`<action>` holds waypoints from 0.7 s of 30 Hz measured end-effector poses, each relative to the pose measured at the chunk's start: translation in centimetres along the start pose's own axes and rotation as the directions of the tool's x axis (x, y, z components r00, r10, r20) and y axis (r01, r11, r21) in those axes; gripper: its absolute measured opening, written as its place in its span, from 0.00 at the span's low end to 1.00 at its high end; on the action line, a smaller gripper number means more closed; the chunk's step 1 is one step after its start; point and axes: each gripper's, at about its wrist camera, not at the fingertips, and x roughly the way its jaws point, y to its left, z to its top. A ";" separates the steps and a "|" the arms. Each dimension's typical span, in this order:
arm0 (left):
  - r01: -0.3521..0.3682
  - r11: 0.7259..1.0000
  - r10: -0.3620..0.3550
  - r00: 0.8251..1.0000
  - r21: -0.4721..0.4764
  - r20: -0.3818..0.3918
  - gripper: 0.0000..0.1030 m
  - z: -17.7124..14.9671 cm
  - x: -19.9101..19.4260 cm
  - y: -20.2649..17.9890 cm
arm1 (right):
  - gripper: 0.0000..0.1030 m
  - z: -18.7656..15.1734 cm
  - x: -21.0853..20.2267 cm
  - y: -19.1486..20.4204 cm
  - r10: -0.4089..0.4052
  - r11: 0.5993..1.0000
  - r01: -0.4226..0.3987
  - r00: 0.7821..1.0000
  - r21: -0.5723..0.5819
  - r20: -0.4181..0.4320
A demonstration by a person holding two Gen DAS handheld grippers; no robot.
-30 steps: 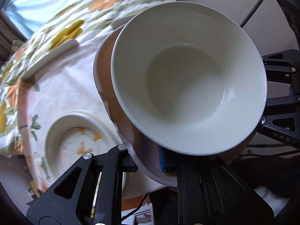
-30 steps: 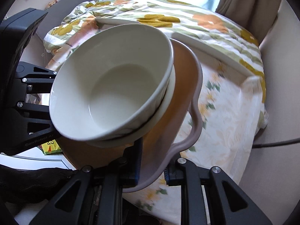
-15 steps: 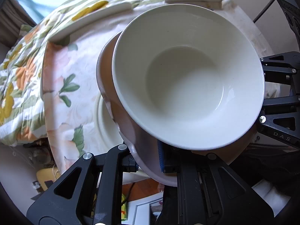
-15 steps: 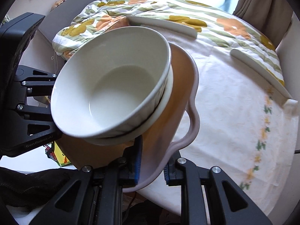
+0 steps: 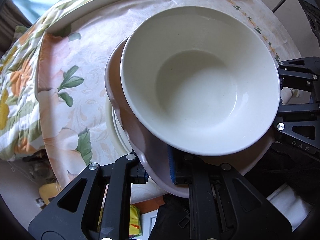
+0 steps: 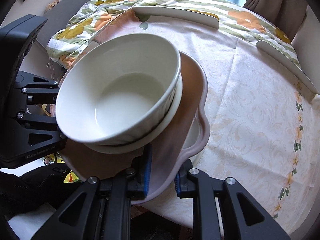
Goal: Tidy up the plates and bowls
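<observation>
A brown tray with a wavy pale rim (image 5: 138, 140) (image 6: 192, 108) carries a small white plate (image 6: 176, 108) with a white bowl (image 5: 200, 84) (image 6: 120, 92) on it. My left gripper (image 5: 158, 172) is shut on the tray's near rim. My right gripper (image 6: 162, 178) is shut on the opposite rim. Together they hold the tray above the table's near edge. A white plate (image 5: 115, 128) (image 6: 193, 132) lies on the cloth, mostly hidden under the tray.
The round table (image 6: 250, 100) has a pale floral cloth and raised white edge guards (image 6: 176, 14) (image 5: 96, 8). A floral quilt (image 6: 80, 28) lies beyond it. A yellow packet (image 5: 135, 220) lies on the floor below.
The tray with the plate and bowl has moved further over the table. The plate on the cloth has slid under the tray and is now mostly hidden. Both grips are unchanged.
</observation>
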 end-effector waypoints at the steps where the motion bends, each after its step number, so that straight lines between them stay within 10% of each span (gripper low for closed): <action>1: 0.005 1.000 -0.005 1.000 -0.002 0.001 0.12 0.0 0.0 0.1 | 0.17 0.0 0.0 -0.1 0.003 1.000 -0.003 1.000 0.003 0.001; 21: 0.004 1.000 -0.004 0.999 0.002 -0.040 0.13 0.1 0.5 -0.1 | 0.17 0.2 -0.3 -0.4 0.022 0.999 -0.021 0.999 0.032 -0.042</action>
